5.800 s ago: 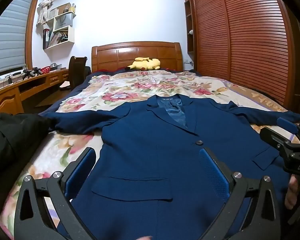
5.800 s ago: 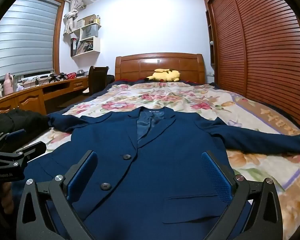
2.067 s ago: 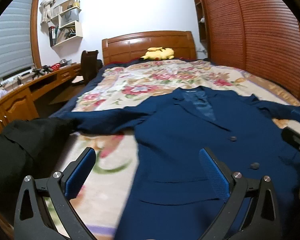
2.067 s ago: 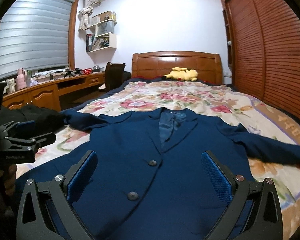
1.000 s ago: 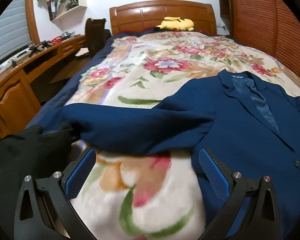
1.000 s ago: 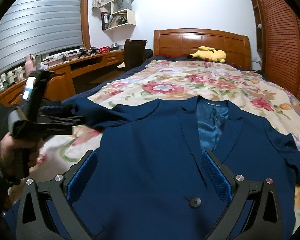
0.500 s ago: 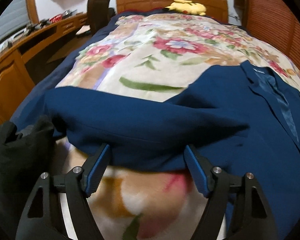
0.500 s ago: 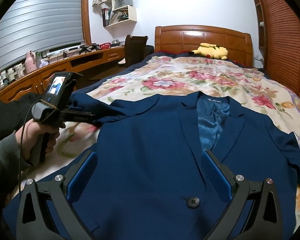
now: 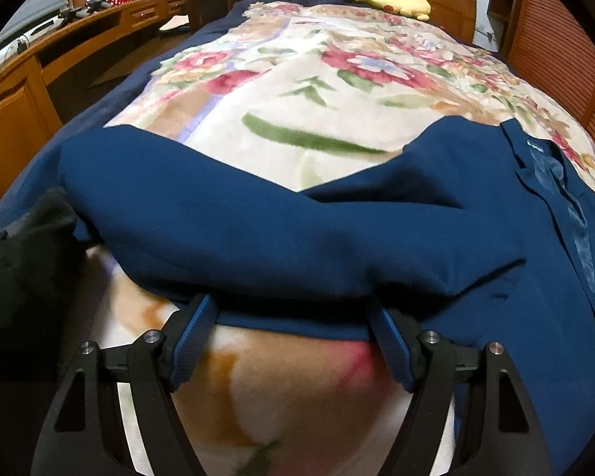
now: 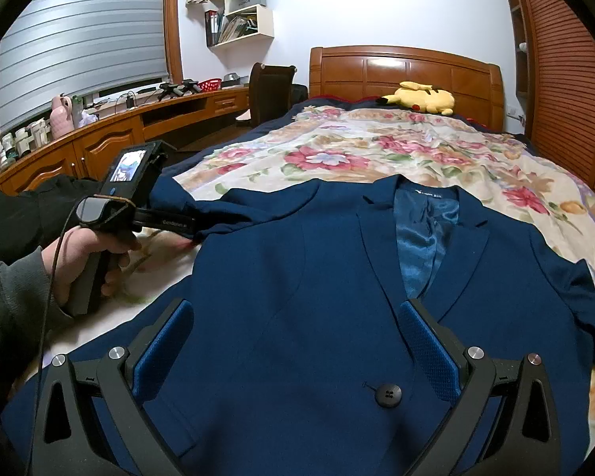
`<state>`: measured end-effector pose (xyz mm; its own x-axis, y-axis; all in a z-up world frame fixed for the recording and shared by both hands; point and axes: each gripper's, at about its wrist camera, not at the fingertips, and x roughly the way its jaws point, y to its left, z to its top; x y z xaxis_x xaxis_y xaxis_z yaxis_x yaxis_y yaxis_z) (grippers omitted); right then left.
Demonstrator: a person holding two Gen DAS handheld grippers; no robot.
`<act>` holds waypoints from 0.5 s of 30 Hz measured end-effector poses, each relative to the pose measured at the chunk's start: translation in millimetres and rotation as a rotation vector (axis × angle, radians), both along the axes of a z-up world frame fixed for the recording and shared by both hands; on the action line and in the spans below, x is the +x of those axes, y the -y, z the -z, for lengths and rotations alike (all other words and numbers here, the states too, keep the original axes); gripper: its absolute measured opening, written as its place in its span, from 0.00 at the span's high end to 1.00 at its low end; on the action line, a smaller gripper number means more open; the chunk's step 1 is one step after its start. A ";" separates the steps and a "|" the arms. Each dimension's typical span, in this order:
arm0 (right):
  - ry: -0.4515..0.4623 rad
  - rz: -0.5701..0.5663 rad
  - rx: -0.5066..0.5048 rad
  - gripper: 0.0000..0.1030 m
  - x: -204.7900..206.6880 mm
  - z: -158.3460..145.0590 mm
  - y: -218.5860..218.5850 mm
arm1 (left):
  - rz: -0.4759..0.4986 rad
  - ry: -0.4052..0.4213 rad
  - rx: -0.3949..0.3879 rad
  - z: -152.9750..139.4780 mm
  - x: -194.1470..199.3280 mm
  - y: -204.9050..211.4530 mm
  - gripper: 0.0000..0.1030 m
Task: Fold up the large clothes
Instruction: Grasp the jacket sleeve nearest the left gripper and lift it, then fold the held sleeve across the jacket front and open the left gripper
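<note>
A navy blue suit jacket (image 10: 297, 277) lies face up on the bed, collar toward the headboard, with one sleeve (image 9: 218, 218) stretched out to the left. My left gripper (image 9: 291, 309) points down at that sleeve's near edge. Its jaws stand partly closed. The cloth edge lies over and between the blue fingertips (image 9: 196, 325), flat and not bunched. In the right wrist view a hand holds the left gripper (image 10: 178, 226) at the sleeve (image 10: 218, 206). My right gripper (image 10: 295, 309) hovers open over the jacket's front, near a black button (image 10: 388, 392).
A floral blanket (image 10: 377, 150) covers the bed. A black garment (image 9: 20, 258) sits at the bed's left edge beside the sleeve end. A yellow plush toy (image 10: 420, 97) rests by the headboard. A wooden desk (image 10: 99, 139) and chair (image 10: 269, 91) stand left, a slatted wardrobe (image 10: 567, 79) right.
My left gripper has moved forward and down onto the sleeve's near edge, and its jaws have narrowed. The right gripper has kept still over the jacket front.
</note>
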<state>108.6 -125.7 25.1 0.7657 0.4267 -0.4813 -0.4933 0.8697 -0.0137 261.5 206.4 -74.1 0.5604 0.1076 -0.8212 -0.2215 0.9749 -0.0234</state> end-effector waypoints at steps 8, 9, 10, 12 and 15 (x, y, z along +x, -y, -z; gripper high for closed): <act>0.021 0.018 0.010 0.00 -3.4 -3.0 3.1 | 0.036 -0.028 -0.042 2.3 11.4 -4.1 0.44; 0.021 0.021 0.013 0.00 -3.7 -3.3 3.8 | 0.039 -0.030 -0.042 1.8 12.5 -3.6 0.51; 0.021 0.022 0.015 0.00 -3.9 -2.9 4.8 | 0.045 -0.031 -0.036 1.2 13.5 -2.1 0.54; 0.020 0.023 0.016 0.00 -4.1 -2.3 5.8 | 0.047 -0.036 -0.007 -1.1 14.6 1.6 0.69; 0.024 0.023 0.015 0.00 -7.0 -1.5 6.3 | 0.058 -0.023 0.053 -10.4 14.2 12.9 0.93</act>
